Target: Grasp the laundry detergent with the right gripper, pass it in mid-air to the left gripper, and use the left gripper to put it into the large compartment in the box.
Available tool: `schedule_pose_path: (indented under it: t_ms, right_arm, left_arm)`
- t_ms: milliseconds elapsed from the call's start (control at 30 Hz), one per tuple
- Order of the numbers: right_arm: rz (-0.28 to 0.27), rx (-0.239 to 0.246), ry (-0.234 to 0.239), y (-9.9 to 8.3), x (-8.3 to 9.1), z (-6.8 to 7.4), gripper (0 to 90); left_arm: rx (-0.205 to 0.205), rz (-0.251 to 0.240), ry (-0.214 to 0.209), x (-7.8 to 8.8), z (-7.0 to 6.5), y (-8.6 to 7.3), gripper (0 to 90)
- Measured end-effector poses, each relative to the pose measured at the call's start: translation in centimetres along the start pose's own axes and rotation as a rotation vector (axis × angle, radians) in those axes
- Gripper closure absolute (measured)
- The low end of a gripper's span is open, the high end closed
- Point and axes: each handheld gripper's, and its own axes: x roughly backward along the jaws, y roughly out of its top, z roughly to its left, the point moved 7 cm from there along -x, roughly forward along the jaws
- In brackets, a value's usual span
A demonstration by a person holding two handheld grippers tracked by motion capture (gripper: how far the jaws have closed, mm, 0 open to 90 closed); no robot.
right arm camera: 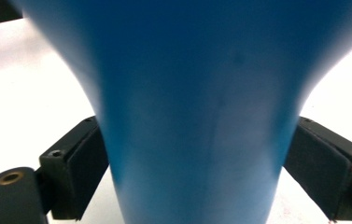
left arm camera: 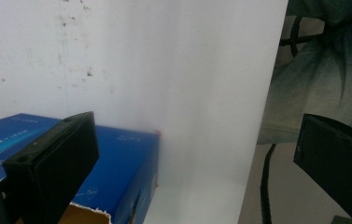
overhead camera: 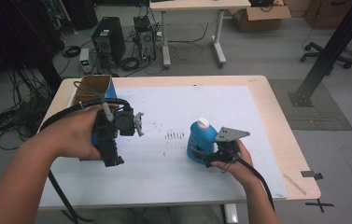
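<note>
A blue bottle with a white cap stands upright on the white mat, right of centre. My right gripper comes at it from the near side. In the right gripper view the bottle's blue body fills the gap, and both black pads press against its sides. My left gripper is held above the mat's left part, next to an open cardboard box with blue sides. Its jaws stand wide apart with nothing between them, above the box's blue side.
The mat covers most of a wooden table. A strip of tape lies near the table's right front corner. Beyond the table are a computer tower, cables on the floor, another desk and a black post.
</note>
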Motion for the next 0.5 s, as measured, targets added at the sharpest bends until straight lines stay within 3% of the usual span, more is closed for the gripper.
schedule_pose_path:
  t_ms: [500]
  right_arm:
    - [-0.042, -0.003, -0.023, -0.08, -0.01, -0.08, 22.5]
  left_arm:
    - [0.006, 0.000, -0.003, -0.25, 0.12, -0.16, 0.4]
